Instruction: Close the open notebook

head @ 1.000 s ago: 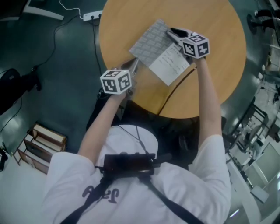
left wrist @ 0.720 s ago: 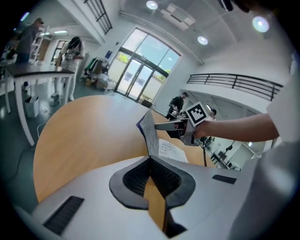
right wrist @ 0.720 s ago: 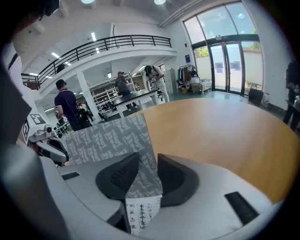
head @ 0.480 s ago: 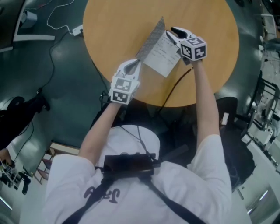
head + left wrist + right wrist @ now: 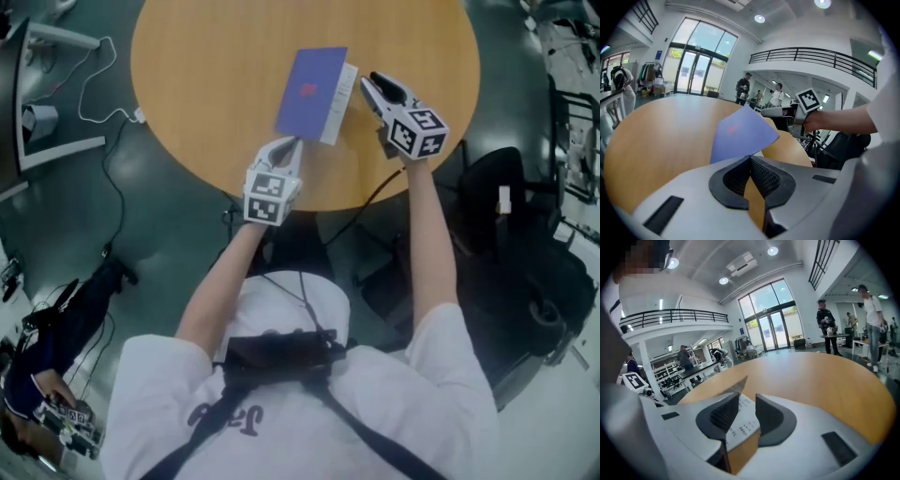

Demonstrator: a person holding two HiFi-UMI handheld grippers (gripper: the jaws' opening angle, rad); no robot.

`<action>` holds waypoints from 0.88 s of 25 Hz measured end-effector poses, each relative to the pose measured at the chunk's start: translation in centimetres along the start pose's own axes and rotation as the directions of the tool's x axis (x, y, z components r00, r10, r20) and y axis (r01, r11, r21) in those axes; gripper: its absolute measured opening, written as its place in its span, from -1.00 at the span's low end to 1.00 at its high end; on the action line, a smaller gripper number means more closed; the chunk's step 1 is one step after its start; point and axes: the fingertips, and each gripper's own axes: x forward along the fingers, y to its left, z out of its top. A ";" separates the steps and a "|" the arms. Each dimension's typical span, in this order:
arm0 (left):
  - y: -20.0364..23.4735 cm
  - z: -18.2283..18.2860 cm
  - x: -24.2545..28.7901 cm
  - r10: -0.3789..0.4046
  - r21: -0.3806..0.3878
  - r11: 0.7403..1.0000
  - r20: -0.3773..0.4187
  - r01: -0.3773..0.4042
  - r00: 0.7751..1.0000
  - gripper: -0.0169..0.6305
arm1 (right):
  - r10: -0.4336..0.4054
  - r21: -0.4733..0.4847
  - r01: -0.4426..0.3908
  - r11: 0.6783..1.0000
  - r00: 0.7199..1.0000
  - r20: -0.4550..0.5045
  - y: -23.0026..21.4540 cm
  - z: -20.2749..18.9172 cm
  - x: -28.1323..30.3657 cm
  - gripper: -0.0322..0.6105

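Okay, notebook sits on the round wooden table, on the side near the person. Purple cover is almost down and slightly tilted, with a strip of white written page showing along its right edge. Left gripper is at the notebook's near corner; in the left gripper view its tips are pressed together right on the cover corner. Right gripper is just beside the notebook's right edge, jaws narrowly apart and holding nothing, the written page visible through the gap.
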 end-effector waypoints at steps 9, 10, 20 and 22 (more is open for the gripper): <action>-1.6 -2.9 3.2 -0.057 -0.015 0.998 -0.120 0.056 0.991 -0.91 | -0.115 0.121 0.105 0.987 0.990 0.078 1.9 -4.7 -5.8 -0.50; -1.7 -2.7 3.0 -0.065 -0.014 0.998 -0.115 0.064 0.991 -0.91 | -0.125 0.133 0.113 0.985 0.989 0.085 2.4 -5.0 -6.2 -0.50; -2.1 7.4 -6.0 -0.118 0.069 0.992 0.128 0.110 0.985 -0.91 | -0.196 0.076 0.182 0.980 0.950 0.242 13.9 1.6 -10.7 -0.80; -2.3 10.0 -8.8 -0.127 0.113 0.988 0.194 0.106 0.973 -0.91 | -0.219 0.029 0.220 0.975 0.937 0.272 16.5 3.5 -11.6 -0.82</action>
